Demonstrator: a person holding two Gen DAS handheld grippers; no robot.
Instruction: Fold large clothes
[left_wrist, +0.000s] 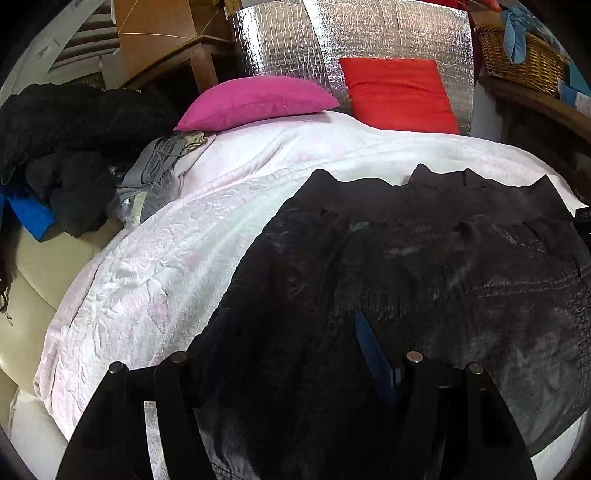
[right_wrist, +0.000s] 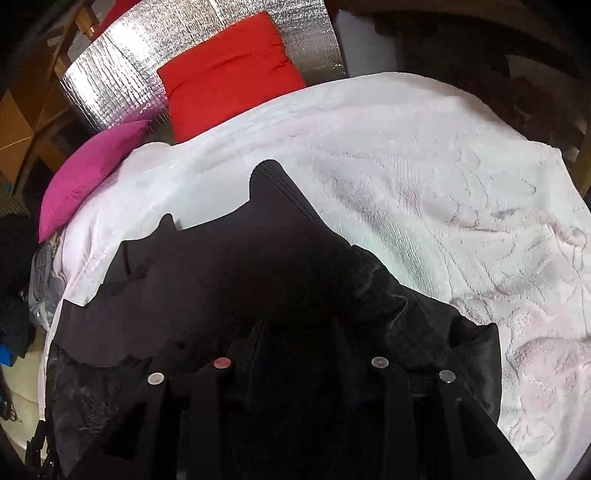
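Observation:
A large dark grey fuzzy garment (left_wrist: 424, 266) lies spread on the white bedspread (left_wrist: 177, 258); its far edge shows several pointed peaks. My left gripper (left_wrist: 295, 325) is low over the garment's near left part, its blue-padded fingers (left_wrist: 373, 350) wide apart and nothing between them. In the right wrist view the same garment (right_wrist: 229, 273) fills the near half over the bedspread (right_wrist: 443, 177). My right gripper (right_wrist: 303, 332) sits over its dark folds; the fingers are lost against the black cloth, so their state is unclear.
A magenta pillow (left_wrist: 258, 101) and a red cushion (left_wrist: 399, 94) lean against a silver foil panel (left_wrist: 288, 40) at the head of the bed. A heap of dark and grey clothes (left_wrist: 74, 155) lies at the left. A wicker basket (left_wrist: 524, 59) stands at the back right.

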